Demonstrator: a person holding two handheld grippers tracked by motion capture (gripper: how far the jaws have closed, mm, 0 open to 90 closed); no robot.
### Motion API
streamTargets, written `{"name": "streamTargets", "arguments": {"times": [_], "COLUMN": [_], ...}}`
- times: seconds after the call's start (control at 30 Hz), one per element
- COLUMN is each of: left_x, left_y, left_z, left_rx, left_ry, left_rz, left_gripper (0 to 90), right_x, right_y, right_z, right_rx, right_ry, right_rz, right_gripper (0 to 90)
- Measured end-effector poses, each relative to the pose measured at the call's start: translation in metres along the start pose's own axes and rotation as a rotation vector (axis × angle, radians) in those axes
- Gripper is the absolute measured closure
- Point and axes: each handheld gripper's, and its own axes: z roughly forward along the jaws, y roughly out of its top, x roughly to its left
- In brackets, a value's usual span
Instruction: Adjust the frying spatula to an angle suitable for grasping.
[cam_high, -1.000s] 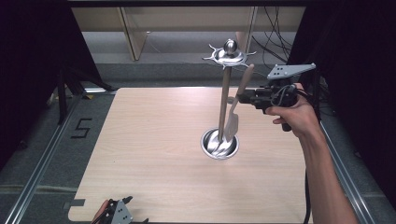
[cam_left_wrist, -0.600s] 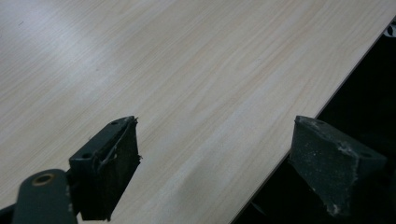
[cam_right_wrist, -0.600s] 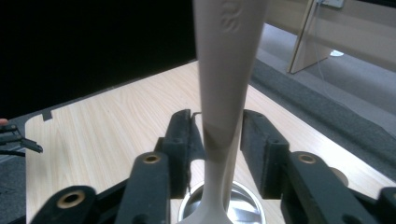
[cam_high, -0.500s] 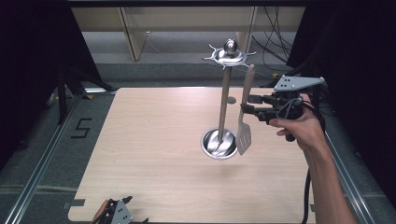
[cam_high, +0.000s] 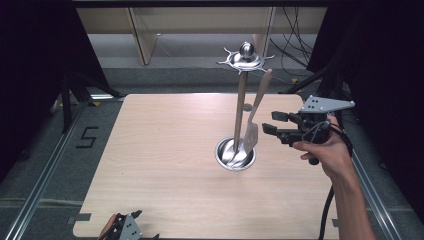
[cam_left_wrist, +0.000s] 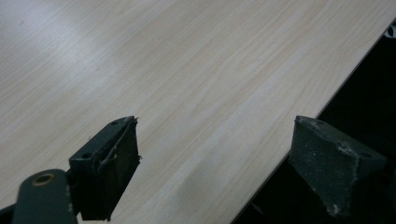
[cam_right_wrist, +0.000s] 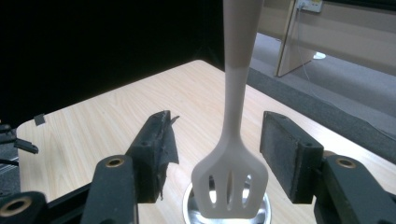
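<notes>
A metal utensil stand (cam_high: 241, 107) rises from a round steel bowl base (cam_high: 235, 155) to a crown of hooks (cam_high: 245, 57). A pale slotted spatula (cam_high: 251, 131) leans beside the pole, handle end up under the crown; I cannot tell whether it hangs on a hook. My right gripper (cam_high: 275, 122) sits just right of the blade. Its jaws have just been opening and now stand apart. In the right gripper view the spatula (cam_right_wrist: 231, 179) stands between the pads of my right gripper (cam_right_wrist: 220, 126), touching neither. My left gripper (cam_left_wrist: 215, 140) is open and bare over the table's edge.
The light wooden table (cam_high: 165, 145) lies within a metal frame with dark floor around it. My left gripper (cam_high: 122, 230) rests at the near-left edge. Shelving (cam_high: 150, 30) and cables stand behind the far edge. The steel base (cam_right_wrist: 190, 205) lies below the spatula blade.
The right gripper was shut on the spatula handle beside the pole. Its jaws have opened, and the hand has drawn back to the right and lower. The spatula now stands free.
</notes>
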Motion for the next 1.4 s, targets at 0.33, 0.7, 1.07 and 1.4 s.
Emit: {"name": "streamTargets", "arguments": {"times": [0.33, 0.7, 1.07, 1.4], "left_x": [-0.002, 0.002, -0.001, -0.001], "left_y": [-0.001, 0.001, 0.002, 0.002], "left_z": [0.003, 0.003, 0.004, 0.005], "left_rx": [-0.032, -0.029, -0.002, -0.013], "left_ry": [0.011, 0.004, 0.0, 0.005], "left_rz": [-0.041, 0.014, -0.014, -0.037], "left_gripper": [14.9, 14.9, 15.0, 15.0], "right_x": [0.007, 0.003, -0.003, 0.0], "right_y": [-0.03, -0.062, -0.088, -0.099], "right_z": [-0.007, -0.013, -0.008, -0.004], "right_rx": [-0.012, 0.018, 0.058, 0.058], "right_ry": [-0.04, -0.029, -0.04, -0.062], "right_rz": [0.016, 0.053, 0.081, 0.08], "right_gripper": [40.2, 38.1, 37.0, 36.7]}}
